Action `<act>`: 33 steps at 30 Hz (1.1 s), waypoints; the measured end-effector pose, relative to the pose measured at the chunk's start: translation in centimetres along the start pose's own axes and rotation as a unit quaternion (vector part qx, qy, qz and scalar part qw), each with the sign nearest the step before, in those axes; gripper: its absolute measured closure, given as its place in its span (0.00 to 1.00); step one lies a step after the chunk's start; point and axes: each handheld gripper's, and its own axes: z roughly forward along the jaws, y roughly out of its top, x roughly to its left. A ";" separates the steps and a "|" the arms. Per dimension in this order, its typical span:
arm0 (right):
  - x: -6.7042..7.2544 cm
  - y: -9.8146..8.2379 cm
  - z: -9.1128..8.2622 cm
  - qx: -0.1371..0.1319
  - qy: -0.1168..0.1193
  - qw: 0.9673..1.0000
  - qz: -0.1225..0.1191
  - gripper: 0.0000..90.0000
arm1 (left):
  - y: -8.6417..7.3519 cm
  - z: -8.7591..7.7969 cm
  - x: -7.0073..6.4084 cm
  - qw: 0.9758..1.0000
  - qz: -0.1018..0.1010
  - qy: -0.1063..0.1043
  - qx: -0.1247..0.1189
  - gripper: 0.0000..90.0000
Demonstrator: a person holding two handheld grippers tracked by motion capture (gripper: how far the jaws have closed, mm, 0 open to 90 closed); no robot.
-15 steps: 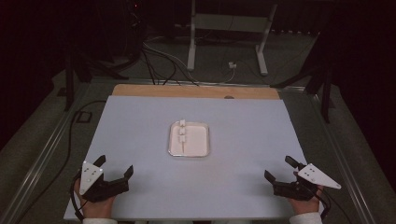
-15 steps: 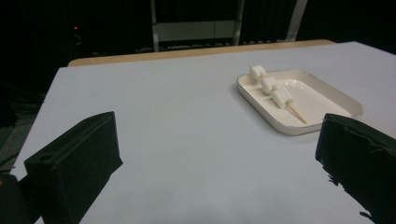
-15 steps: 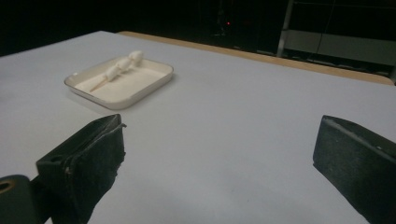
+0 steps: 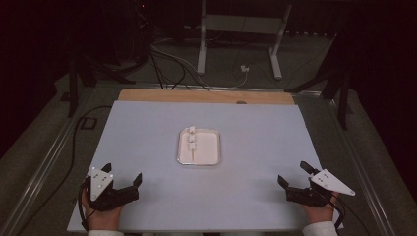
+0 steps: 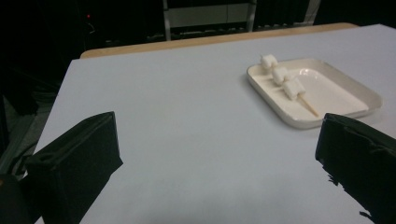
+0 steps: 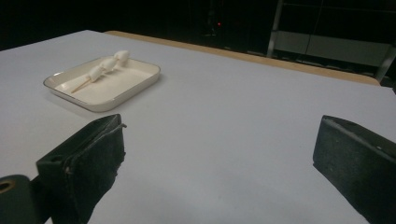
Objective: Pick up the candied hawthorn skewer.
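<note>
Across the table (image 4: 147, 147) lies a smooth pale sheet; a shallow, round-cornered white tray (image 4: 210, 147) sits mid-table. Near the near corners, left tool (image 4: 123, 178) and right tool (image 4: 293, 174) rest released, empty. Three soft white marshmallows on a thin wooden skewer (image 5: 286, 83) lie along the tray's left side.

Pale sheet (image 4: 147, 147) covers wooden table (image 4: 206, 96); white tray (image 4: 212, 147) lies mid-sheet.
</note>
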 end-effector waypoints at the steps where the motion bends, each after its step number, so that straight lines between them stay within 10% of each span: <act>1: 0.1 0.0 0.0 -0.002 0.000 1.000 -0.001 0.02 | 0.2 0.0 0.0 1.000 0.000 -0.002 -0.002 0.01; 33: 0.0 0.2 0.1 -0.006 -0.001 1.000 0.009 0.02 | 5.2 8.8 -6.7 0.997 -0.009 -0.045 0.059 0.01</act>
